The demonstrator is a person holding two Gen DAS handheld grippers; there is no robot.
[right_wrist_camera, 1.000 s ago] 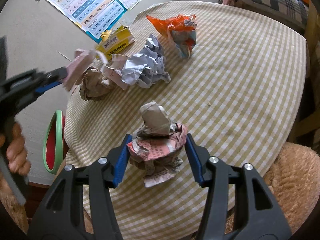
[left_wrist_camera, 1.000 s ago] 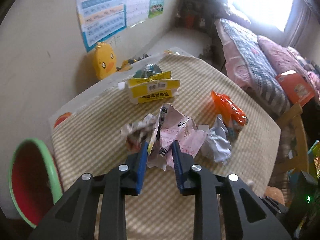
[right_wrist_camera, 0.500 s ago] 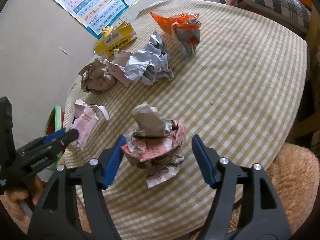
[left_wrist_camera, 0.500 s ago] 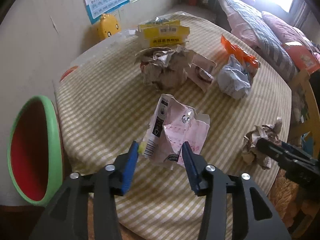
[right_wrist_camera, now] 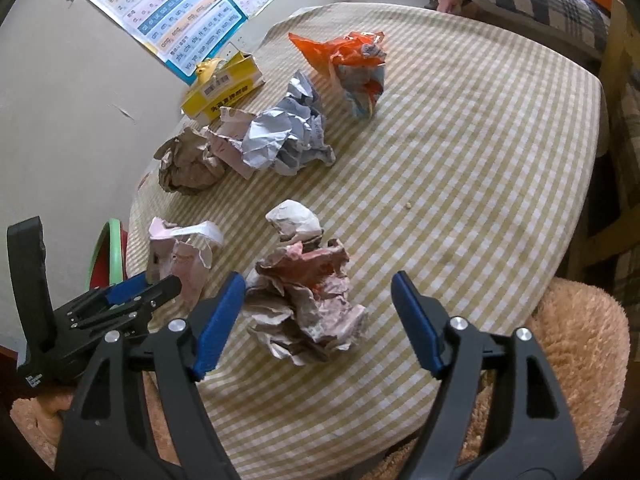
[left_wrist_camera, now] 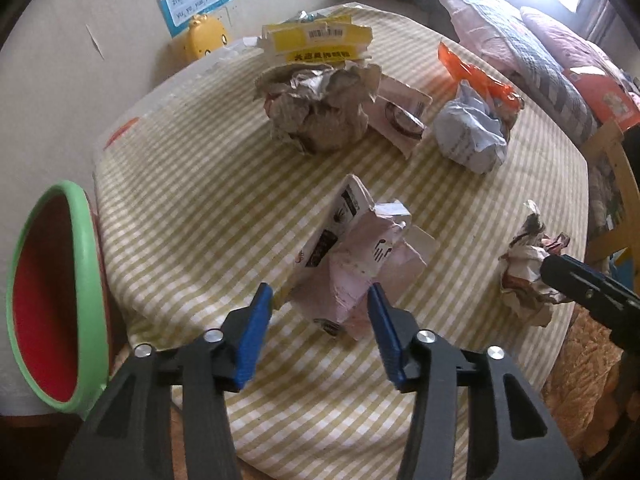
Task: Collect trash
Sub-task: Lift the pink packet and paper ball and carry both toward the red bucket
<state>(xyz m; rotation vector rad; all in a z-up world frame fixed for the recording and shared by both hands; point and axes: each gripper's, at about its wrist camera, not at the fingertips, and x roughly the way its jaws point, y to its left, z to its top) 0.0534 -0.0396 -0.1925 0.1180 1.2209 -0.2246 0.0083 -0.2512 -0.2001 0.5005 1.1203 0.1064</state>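
My left gripper [left_wrist_camera: 320, 304] is open, its blue pads either side of a crumpled pink carton [left_wrist_camera: 356, 264] lying on the checked tablecloth [left_wrist_camera: 192, 200]. My right gripper [right_wrist_camera: 318, 312] is open wide around a pink-and-white paper wad [right_wrist_camera: 308, 292] near the table's front edge. The wad also shows in the left wrist view [left_wrist_camera: 528, 276], beside my right gripper [left_wrist_camera: 560, 270]. The pink carton [right_wrist_camera: 180, 256] and my left gripper [right_wrist_camera: 156, 284] show at the left of the right wrist view. A green-rimmed red bin [left_wrist_camera: 48, 312] stands beside the table at the left.
Farther back lie a brown paper wad [left_wrist_camera: 320, 112], a bluish-white paper wad [right_wrist_camera: 284, 136], an orange wrapper bundle [right_wrist_camera: 356, 64] and a yellow box [left_wrist_camera: 320, 40]. A yellow duck toy [left_wrist_camera: 204, 36] sits by the wall. A bed [left_wrist_camera: 532, 40] and wooden chair [left_wrist_camera: 616, 184] are right.
My left gripper carried the pink carton toward the table's near edge, set it down and opened. My right gripper opened wider around the paper wad it had been gripping.
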